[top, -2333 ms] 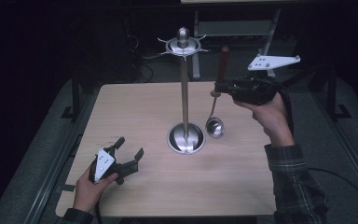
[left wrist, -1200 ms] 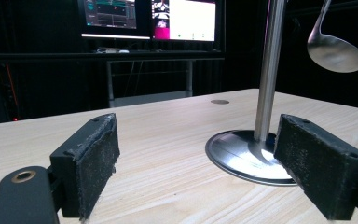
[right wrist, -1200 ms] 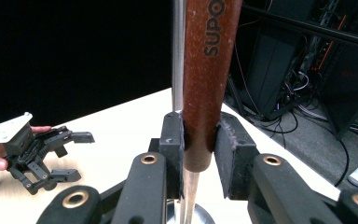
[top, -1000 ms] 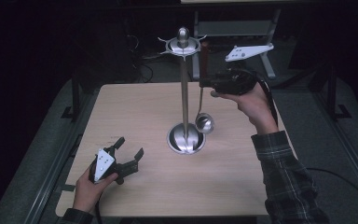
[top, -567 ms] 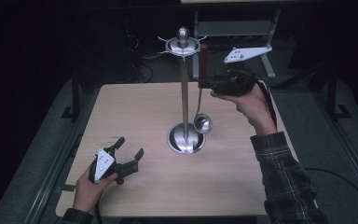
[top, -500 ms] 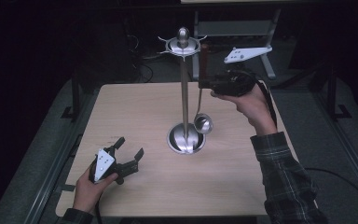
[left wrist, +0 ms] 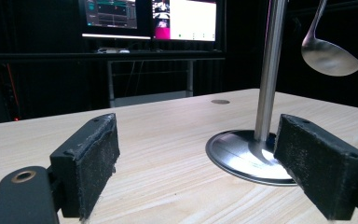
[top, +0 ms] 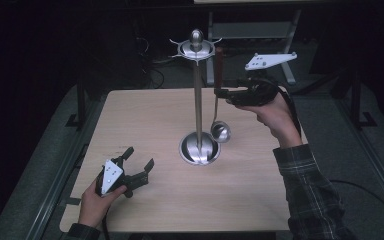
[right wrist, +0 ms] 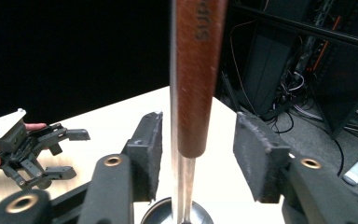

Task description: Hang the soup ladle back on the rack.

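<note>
At upper right of the high view the right gripper [top: 223, 93] now has its jaws apart on either side of the ladle [top: 219, 100], which a moment ago it clamped. The ladle hangs upright beside the stand [top: 198, 95], apparently from a top hook, its bowl clear of the bench [top: 145, 120]. I judge hanging done, withdrawal next. At lower left, the left gripper [top: 136, 160] sits spread and empty.

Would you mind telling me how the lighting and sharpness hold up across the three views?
High view: the lit table stands out against near-black surroundings, and the stand's base glares. Left gripper view: the monitors behind are overexposed and soft, while the ladle bowl shows bright reflections. Right gripper view: the ladle handle is close and slightly blurred, against a black backdrop on the left.
</note>
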Motion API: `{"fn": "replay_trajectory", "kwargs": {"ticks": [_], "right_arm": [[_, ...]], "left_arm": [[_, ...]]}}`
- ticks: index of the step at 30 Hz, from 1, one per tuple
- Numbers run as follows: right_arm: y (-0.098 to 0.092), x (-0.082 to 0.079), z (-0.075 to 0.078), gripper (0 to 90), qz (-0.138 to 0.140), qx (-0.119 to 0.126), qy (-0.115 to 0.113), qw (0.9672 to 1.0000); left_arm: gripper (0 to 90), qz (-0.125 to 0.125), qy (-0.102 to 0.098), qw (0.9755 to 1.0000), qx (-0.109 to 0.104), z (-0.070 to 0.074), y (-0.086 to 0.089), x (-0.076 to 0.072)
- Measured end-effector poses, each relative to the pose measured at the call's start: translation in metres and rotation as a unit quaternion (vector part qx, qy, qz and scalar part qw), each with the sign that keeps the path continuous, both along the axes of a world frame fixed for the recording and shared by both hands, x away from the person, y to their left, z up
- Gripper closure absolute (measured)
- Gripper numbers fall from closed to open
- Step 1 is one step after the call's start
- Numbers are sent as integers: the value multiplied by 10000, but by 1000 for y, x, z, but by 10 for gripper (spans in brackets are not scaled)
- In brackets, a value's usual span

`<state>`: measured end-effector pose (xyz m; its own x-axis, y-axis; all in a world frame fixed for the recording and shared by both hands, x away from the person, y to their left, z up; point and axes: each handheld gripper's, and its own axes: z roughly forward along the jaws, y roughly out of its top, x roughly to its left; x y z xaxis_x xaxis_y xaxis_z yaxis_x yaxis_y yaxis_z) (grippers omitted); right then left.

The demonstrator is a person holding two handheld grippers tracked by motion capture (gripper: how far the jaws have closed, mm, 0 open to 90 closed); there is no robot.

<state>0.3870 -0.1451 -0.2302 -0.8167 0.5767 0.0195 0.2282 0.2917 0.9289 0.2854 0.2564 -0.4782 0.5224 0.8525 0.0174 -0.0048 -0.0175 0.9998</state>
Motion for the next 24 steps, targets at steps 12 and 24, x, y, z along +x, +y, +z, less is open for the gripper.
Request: {"fn": "replay_trajectory", "kwargs": {"ticks": [12,24], "right_arm": [[-15,-8,-21,392,-130,44,51,9999],[-31,-21,-48,363,-293,44,184,9994]], "left_arm": [[135,-2,-7,10000,-4,0,0,0],[135,-7,-9,10000,4,0,0,0]]}}
